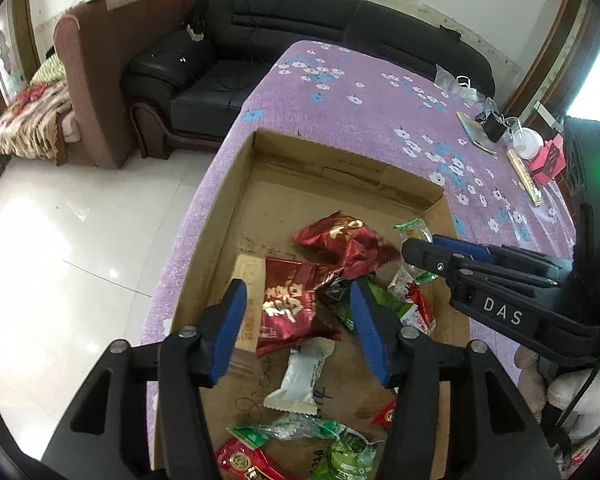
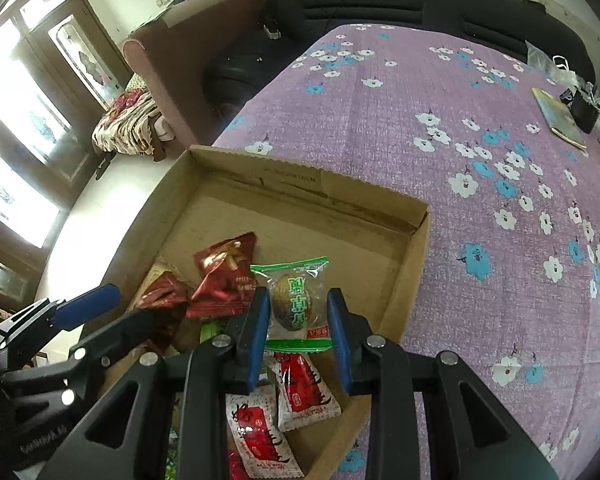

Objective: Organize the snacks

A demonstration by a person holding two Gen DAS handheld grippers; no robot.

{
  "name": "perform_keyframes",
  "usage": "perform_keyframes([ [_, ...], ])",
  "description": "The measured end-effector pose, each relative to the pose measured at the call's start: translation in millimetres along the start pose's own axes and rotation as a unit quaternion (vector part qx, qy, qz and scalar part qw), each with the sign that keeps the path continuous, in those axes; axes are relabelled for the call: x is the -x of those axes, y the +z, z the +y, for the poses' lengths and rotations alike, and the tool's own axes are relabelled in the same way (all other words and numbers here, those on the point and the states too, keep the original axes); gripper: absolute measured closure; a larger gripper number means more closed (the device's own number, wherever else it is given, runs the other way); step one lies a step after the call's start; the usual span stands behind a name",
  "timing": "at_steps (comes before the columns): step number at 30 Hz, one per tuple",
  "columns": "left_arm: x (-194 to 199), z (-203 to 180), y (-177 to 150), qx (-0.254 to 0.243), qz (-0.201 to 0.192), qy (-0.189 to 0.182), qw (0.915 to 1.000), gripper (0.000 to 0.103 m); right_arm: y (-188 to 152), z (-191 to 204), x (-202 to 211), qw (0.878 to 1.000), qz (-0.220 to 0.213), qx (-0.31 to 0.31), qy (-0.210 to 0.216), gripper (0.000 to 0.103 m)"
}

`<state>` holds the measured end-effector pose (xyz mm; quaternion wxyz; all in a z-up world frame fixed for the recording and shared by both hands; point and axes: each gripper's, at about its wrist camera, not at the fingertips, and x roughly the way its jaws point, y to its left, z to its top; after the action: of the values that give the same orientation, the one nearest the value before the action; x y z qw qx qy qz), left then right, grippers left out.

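Right tongs [image 2: 298, 334] spread, blue pads flanking a clear green-edged packet [image 2: 295, 300] with a round brown snack inside; hard to say through the fisheye whether the pads touch the wrapper, so possibly only bracketing it. Packet inside the cardboard box [image 2: 416, 248], near its right wall. Just below those tongs, two red-and-white sachets [image 2: 300, 392] flat on the box floor. To the left, a dark red foil pack [image 2: 225, 280], tilted against its neighbours. Left tongs [image 1: 297, 328] also spread wide, holding nothing, poised over a red foil pack with gold lettering [image 1: 287, 304] on the box floor. Under that pack's left edge, a tan flat wrapper [image 1: 249, 280]. Beyond, a second crumpled red foil pack [image 1: 344, 244]; nearer the camera, a white sachet [image 1: 300, 380]; lower still, green wrappers [image 1: 291, 430] and a red one at the frame bottom. Right tongs entering the left view from the right, tips beside the green-edged packet at the box's right side. Box open-topped, shallow, set on the left edge of the bench [image 2: 480, 208], draped in a purple cloth with white and blue flowers. At the bench's far right, a notebook [image 2: 558, 118] and some small clutter. Behind the bench, a black sofa [image 1: 259, 40]; pale tiled floor [image 1: 59, 240] to the left.
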<state>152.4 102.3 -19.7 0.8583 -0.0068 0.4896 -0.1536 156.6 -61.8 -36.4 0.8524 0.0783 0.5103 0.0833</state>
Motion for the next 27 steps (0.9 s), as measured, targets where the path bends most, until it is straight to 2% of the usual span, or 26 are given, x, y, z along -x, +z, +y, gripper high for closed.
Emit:
perform_keyframes([
  [6, 22, -15, -1, -0.01, -0.019, 0.036, 0.9991, 0.034, -1, -5, 22, 1.0, -0.019, -0.003, 0.008, 0.073],
  [12, 38, -33, -8, -0.018, -0.027, 0.066, 0.9973, 0.034, -12, -11, 46, 0.999, -0.035, 0.002, 0.013, 0.073],
  [27, 64, -77, -37, -0.019, -0.032, 0.092, 0.9951, 0.033, -58, -31, 84, 0.999, -0.032, 0.009, 0.023, 0.073],
])
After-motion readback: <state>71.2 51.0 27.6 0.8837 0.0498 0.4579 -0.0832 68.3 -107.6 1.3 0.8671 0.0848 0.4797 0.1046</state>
